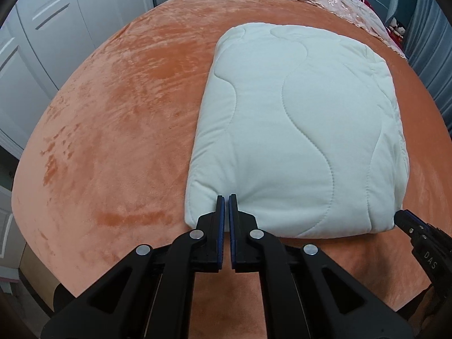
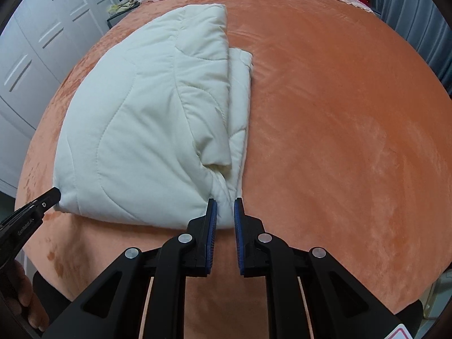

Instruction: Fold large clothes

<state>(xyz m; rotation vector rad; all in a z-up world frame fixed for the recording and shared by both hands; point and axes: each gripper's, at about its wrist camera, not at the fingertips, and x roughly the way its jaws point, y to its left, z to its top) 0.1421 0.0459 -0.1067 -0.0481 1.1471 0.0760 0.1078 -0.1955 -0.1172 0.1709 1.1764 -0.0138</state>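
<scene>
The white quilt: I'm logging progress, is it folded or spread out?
Folded. The white quilt lies as a thick compact bundle on the orange bed, with stacked layers showing along its right edge.

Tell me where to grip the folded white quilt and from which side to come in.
Grip the folded white quilt at its two near corners, coming in low from the near edge of the orange bed cover. Layers there lie stacked, and loose edges show along its right side.
</scene>
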